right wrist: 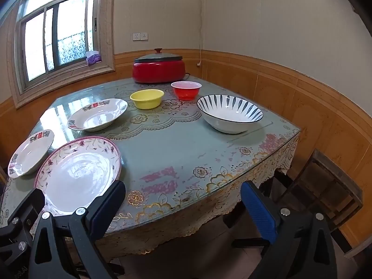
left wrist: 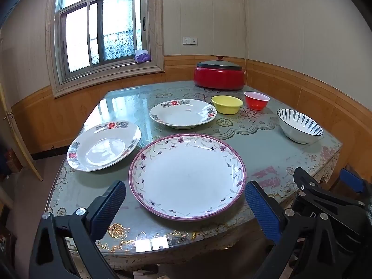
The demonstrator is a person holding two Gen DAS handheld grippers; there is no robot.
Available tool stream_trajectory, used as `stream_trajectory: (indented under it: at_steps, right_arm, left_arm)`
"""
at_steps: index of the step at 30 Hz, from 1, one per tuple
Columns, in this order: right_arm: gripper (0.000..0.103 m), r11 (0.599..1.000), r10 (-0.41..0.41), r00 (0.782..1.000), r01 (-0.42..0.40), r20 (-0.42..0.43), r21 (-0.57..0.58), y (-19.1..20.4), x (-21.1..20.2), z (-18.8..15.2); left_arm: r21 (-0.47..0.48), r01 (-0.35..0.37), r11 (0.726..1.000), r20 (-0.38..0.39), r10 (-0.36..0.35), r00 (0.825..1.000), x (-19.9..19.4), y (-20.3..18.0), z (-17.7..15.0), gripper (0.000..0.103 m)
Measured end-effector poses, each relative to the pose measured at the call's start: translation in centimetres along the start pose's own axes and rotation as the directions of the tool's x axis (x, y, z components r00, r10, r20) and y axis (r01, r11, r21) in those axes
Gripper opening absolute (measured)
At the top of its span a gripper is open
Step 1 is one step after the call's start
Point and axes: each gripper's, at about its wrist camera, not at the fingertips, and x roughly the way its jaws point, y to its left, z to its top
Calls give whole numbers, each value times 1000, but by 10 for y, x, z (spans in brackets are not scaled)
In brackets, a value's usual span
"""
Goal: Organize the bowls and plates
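Observation:
A large plate with a purple flowered rim (left wrist: 187, 176) (right wrist: 79, 174) lies at the table's near edge. Two white plates with red and dark flower marks lie beyond it, one at the left (left wrist: 103, 145) (right wrist: 30, 152) and one farther back (left wrist: 183, 113) (right wrist: 97, 114). A yellow bowl (left wrist: 227, 104) (right wrist: 147, 98), a red bowl (left wrist: 256, 100) (right wrist: 186, 90) and a blue-striped white bowl (left wrist: 299, 125) (right wrist: 229, 112) stand toward the back right. My left gripper (left wrist: 186, 211) hangs open just before the large plate, holding nothing. My right gripper (right wrist: 183, 211) is open over the table's near right edge, empty.
A red electric pot with a dark lid (left wrist: 219, 74) (right wrist: 159, 68) stands at the table's far side. The glass-topped table (left wrist: 267, 153) (right wrist: 176, 153) sits in a room corner. A wooden stool (right wrist: 325, 186) stands at the right. A window (left wrist: 102, 30) is behind.

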Motion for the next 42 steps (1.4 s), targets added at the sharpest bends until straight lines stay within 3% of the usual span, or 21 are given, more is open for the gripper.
stream_trajectory:
  at_steps: [42]
  right_arm:
    - [101, 999, 28, 1000, -28, -6, -24, 14, 6, 2]
  left_arm:
    - [-37, -11, 999, -30, 9, 1000, 8, 12, -1, 103]
